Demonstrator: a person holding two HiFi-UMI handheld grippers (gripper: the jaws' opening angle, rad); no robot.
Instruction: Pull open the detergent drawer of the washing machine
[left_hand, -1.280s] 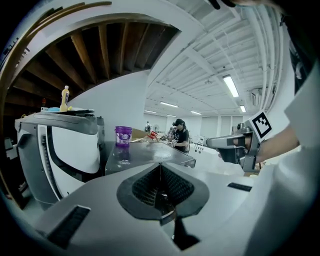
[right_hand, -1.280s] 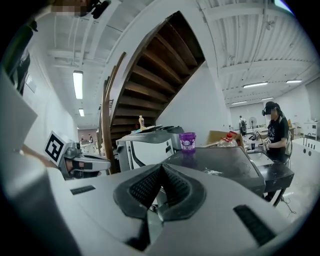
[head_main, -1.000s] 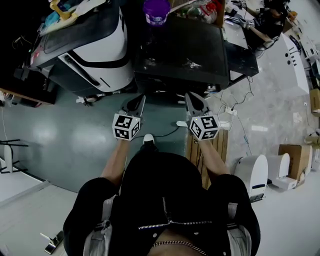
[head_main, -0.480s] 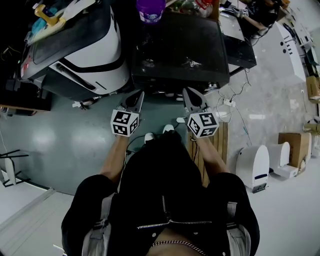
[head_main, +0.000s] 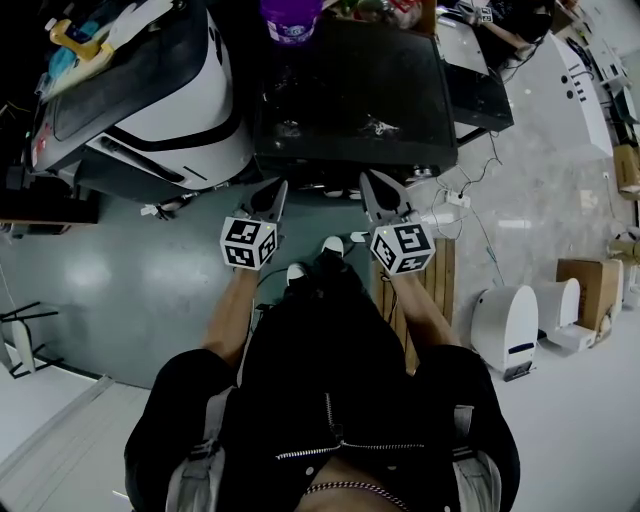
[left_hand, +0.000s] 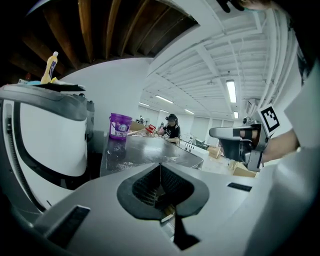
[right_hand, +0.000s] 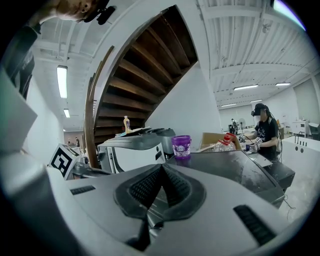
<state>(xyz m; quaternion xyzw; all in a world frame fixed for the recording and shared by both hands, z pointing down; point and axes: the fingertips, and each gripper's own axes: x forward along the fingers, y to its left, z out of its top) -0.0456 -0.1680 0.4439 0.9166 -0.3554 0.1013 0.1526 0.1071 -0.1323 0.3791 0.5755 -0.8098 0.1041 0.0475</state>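
A dark-topped washing machine (head_main: 350, 90) stands straight ahead, with its front face and detergent drawer hidden from above. In the gripper views only its glossy top (left_hand: 145, 150) (right_hand: 235, 167) shows. My left gripper (head_main: 274, 192) hangs just short of the machine's front edge, jaws shut and empty. My right gripper (head_main: 372, 186) is level with it a little to the right, also shut on nothing. In the left gripper view the left gripper (left_hand: 160, 166) has its pads meeting at the tip. The right gripper (right_hand: 161, 168) looks the same in its own view.
A white and black machine (head_main: 160, 90) stands to the left, with a yellow bottle (left_hand: 50, 67) on top. A purple tub (head_main: 290, 18) sits at the dark top's far edge. Cables and a power strip (head_main: 445, 215), a wooden pallet (head_main: 440, 275) and white units (head_main: 505, 325) lie to the right. A person (right_hand: 262, 127) works at a far bench.
The person has stepped forward, and both grippers have come closer to the dark machine's front edge. Both stay shut.
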